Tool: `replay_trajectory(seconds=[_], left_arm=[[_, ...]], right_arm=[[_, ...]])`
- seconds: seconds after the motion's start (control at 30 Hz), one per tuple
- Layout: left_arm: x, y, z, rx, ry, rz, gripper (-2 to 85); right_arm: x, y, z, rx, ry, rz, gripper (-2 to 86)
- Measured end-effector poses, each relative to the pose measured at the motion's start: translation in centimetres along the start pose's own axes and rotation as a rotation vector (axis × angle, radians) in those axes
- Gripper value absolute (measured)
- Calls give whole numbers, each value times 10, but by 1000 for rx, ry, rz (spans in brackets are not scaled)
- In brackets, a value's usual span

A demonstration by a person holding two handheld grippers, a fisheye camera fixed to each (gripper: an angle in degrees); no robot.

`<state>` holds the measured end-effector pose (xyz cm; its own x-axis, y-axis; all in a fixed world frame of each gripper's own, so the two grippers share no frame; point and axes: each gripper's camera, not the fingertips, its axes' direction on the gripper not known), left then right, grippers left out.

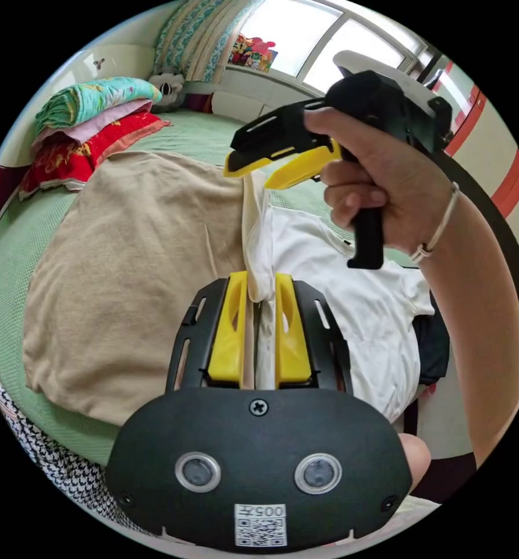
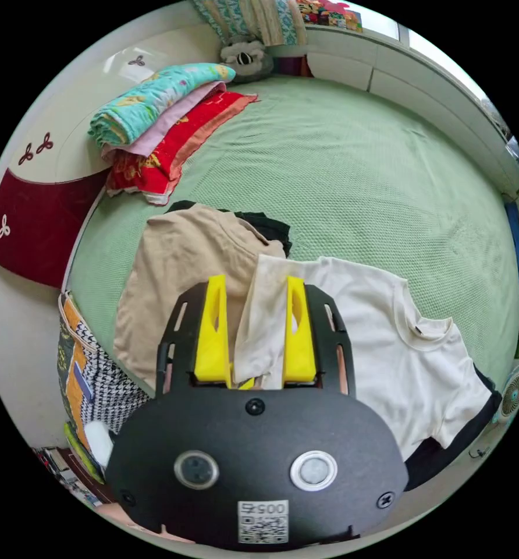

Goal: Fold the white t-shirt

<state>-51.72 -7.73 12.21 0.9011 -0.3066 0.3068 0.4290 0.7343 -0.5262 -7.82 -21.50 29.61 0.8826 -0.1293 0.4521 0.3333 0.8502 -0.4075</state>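
**Holding a lifted edge of the white t-shirt over the bed**

Spreading across both views, the green bed carries everything. A beige garment lies flat on it, its edge overlapped by the white t-shirt, which rests near the bed's edge with its collar and one sleeve spread out. At the head of the bed sits a stack of folded blankets, teal over pink over red.

One edge of the t-shirt is pulled up off the bed. In the left gripper view, the left gripper has its yellow fingers nearly closed, pinching a raised strip of white cloth. Above it, a hand holds the right gripper, whose fingers clamp the same strip higher up. In the right gripper view, bunched cloth sits between the right gripper's fingers.
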Motion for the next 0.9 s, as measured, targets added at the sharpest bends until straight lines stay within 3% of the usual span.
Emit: replay_trajectory(seconds=[0.23,0.53,0.7,0.9], left_arm=[[5,-22,15,4,-19,33,10],[41,-36,38,-20,112,208,33],[52,-45,59,-46,52,214,46],[65,-66,98,-73,27,203,48]], right_arm=[[20,-17,-20,47,21,70,38],[105,-1,-56,138,-43,143,32],[176,16,-33,74,23,287,56],[176,43,-30,58,-160,153,61]])
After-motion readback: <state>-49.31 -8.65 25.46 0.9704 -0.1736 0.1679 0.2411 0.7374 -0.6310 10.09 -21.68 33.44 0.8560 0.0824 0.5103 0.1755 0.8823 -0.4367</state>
